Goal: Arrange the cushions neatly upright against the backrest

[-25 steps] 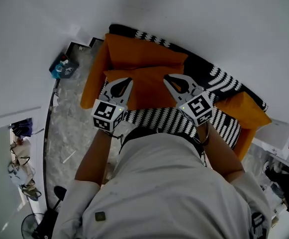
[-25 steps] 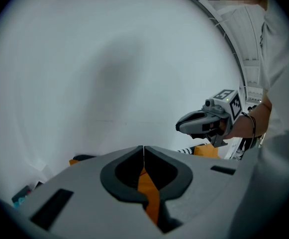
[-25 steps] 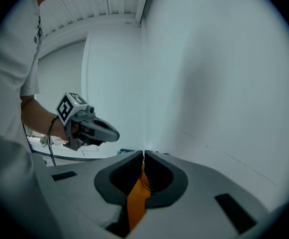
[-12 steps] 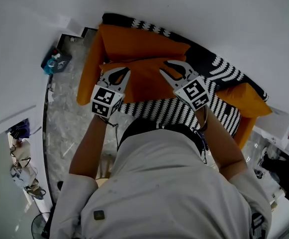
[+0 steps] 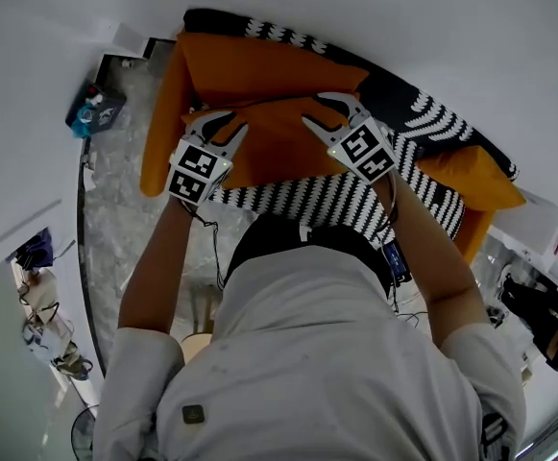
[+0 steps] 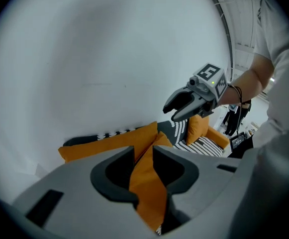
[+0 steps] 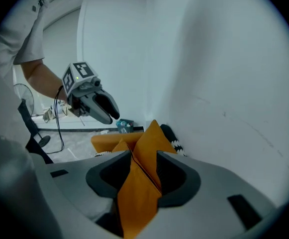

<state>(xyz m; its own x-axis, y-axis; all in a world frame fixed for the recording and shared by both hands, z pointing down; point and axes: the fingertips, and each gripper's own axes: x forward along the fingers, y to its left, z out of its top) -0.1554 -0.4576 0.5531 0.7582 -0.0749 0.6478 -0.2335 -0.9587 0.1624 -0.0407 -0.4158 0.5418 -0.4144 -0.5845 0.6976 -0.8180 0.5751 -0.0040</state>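
Note:
Both my grippers are on an orange cushion (image 5: 271, 144), over the striped seat (image 5: 336, 207) of a sofa. My left gripper (image 5: 217, 123) is at its left corner and my right gripper (image 5: 323, 109) at its right corner. Both pairs of jaws are opening, with the fabric slack between them. In the left gripper view the cushion's corner (image 6: 146, 193) lies in the gap of the left gripper (image 6: 144, 156). In the right gripper view the folded corner (image 7: 137, 195) lies inside the right gripper (image 7: 144, 158). A second orange cushion (image 5: 264, 65) leans on the black backrest (image 5: 408, 113). A third (image 5: 473, 182) lies far right.
The sofa has orange armrests (image 5: 161, 123) and stands against a white wall. On the marble floor at the left is a dark tray with a blue item (image 5: 94, 109). Cables hang near my right forearm. White furniture (image 5: 547, 248) stands at the right.
Both grippers have carried the cushion forward toward the backrest. Their jaws, shut on its corners before, now stand apart.

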